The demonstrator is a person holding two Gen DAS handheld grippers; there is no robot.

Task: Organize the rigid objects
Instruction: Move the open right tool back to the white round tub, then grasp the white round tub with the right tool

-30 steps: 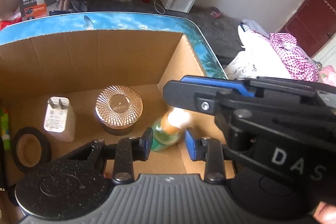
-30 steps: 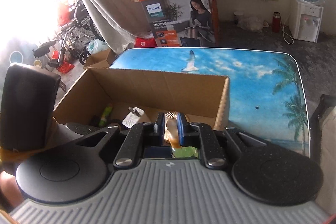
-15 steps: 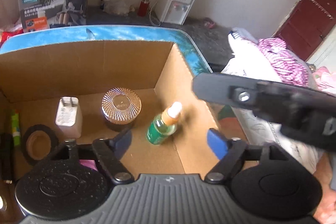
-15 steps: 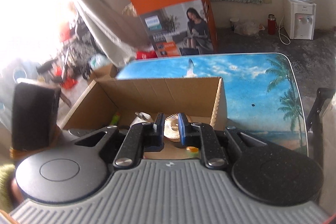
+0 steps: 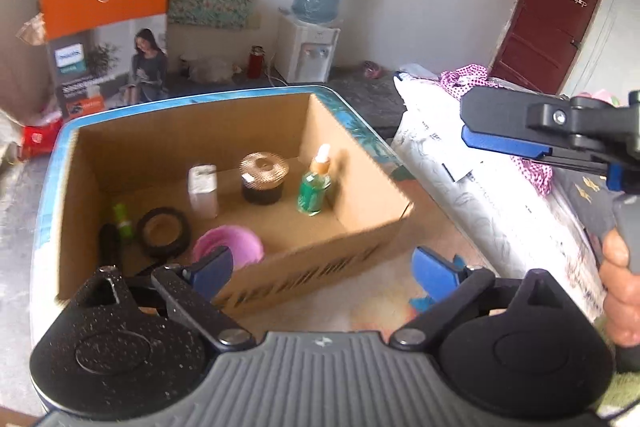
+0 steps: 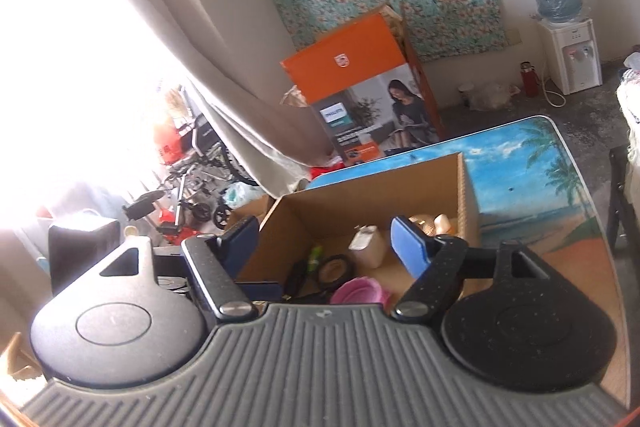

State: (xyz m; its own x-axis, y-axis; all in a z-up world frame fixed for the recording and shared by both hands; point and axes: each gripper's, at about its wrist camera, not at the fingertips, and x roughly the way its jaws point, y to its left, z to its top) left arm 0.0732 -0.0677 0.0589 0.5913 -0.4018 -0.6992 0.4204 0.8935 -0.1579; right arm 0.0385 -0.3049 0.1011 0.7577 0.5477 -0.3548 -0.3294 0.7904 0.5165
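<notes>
An open cardboard box stands on the beach-print table. Inside are a green dropper bottle upright in the far right corner, a copper-lidded jar, a white charger, a black tape roll, a pink bowl and a green marker. My left gripper hovers before the box's near wall, jaws opening, nothing between them. My right gripper is back from the box, jaws opening and empty. In the left wrist view it hangs at the right, off the table.
An orange printed carton stands behind the table, a water dispenser by the far wall. A white bag and pink cloth lie right of the table. A hand holds the right gripper. Wheeled gear crowds the bright window.
Both grippers let go of the dropper bottle, opened wide and drew back and up out of the box. The bottle now stands free in the box's corner.
</notes>
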